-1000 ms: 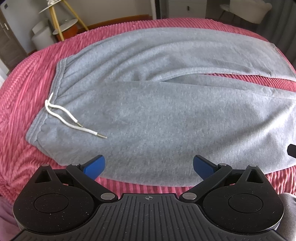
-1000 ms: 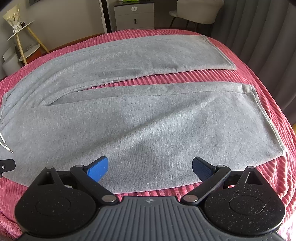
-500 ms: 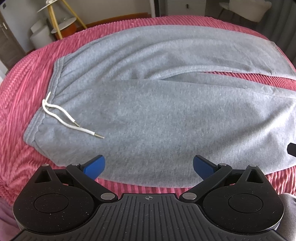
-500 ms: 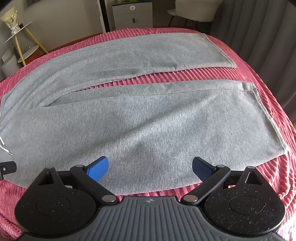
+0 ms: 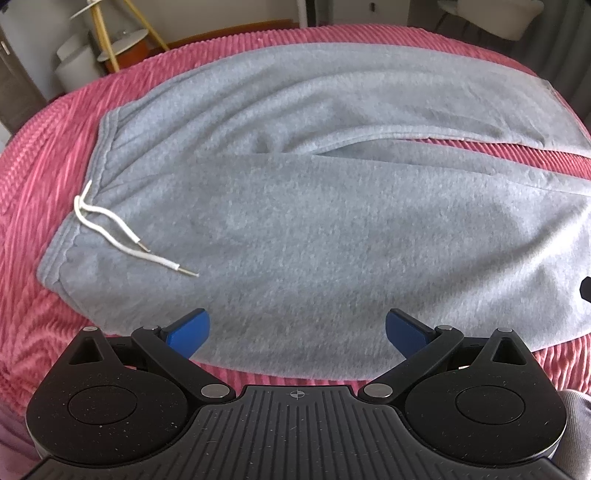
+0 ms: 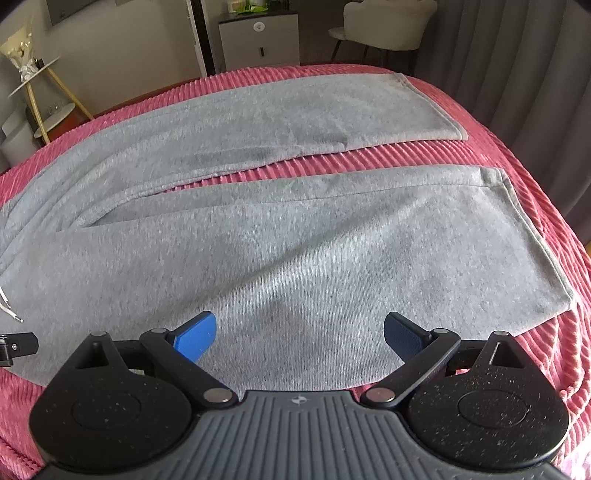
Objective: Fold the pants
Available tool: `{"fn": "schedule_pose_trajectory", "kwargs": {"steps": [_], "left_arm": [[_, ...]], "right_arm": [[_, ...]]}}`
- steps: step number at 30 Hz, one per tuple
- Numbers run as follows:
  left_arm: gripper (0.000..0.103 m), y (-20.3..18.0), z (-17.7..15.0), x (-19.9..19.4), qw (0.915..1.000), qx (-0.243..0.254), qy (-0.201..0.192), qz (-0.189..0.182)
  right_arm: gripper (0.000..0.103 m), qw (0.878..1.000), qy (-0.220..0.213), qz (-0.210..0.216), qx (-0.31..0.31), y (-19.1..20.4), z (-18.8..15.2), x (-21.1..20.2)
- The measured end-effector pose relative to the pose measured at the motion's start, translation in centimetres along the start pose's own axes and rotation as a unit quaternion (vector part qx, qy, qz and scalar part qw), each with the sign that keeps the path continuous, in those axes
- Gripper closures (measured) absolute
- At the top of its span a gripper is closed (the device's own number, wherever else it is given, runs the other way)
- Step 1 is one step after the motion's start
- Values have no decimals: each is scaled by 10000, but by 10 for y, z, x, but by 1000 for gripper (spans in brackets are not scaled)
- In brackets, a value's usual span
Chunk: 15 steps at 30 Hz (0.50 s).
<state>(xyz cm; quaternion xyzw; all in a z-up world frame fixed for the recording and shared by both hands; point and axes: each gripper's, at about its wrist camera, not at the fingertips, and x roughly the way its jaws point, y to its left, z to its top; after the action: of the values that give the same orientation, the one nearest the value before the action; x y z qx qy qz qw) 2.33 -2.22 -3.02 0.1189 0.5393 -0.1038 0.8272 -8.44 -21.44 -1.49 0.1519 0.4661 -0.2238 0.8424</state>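
A: Pants (image 5: 303,206), grey fleece, spread flat on the pink ribbed bedcover (image 5: 33,192). In the left wrist view the waistband (image 5: 74,225) runs down the left of the frame and both legs go off to the right.

B: Drawstring?

A: White drawstring (image 5: 122,236) lies loose on the fabric just inside the waistband, left of centre, both metal tips pointing toward lower right.

B: Legs in the right wrist view?

A: Two legs side by side with a strip of pink bedcover (image 6: 369,158) showing between them. Far leg hem (image 6: 439,107) at upper right, near leg hem (image 6: 535,236) at the right edge. Light creases run diagonally across the near leg.

B: Left gripper?

A: Left gripper (image 5: 297,328) at bottom centre of its own frame, over the near edge of the pants. Blue pads (image 5: 188,328) spread wide, nothing between them. Cannot tell whether the tips touch the fabric.

B: Right gripper?

A: Right gripper (image 6: 299,332) likewise at bottom centre, over the near leg's lower edge. Pads (image 6: 195,336) released, wide apart, gripping nothing. A black piece of the left gripper shows at the left edge of this frame.

B: Surroundings?

A: Round side table on yellow legs (image 5: 118,40) at upper left of the left wrist view. In the right wrist view, white drawer unit (image 6: 258,40) top centre, pale chair (image 6: 384,26) beside it, grey curtain (image 6: 524,66) down the right.
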Motion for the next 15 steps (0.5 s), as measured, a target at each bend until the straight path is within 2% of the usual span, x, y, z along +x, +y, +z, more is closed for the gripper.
{"fn": "schedule_pose_trajectory", "kwargs": {"steps": [6,15], "left_arm": [[0,-1,3,8,10000,-17,50,-36],[0,2,7,20,9998,-87,130,-79]], "right_arm": [[5,9994,-217,-235,-127,-1,0,1],[6,9998,-101,-95,-125,-5,1,14]]}}
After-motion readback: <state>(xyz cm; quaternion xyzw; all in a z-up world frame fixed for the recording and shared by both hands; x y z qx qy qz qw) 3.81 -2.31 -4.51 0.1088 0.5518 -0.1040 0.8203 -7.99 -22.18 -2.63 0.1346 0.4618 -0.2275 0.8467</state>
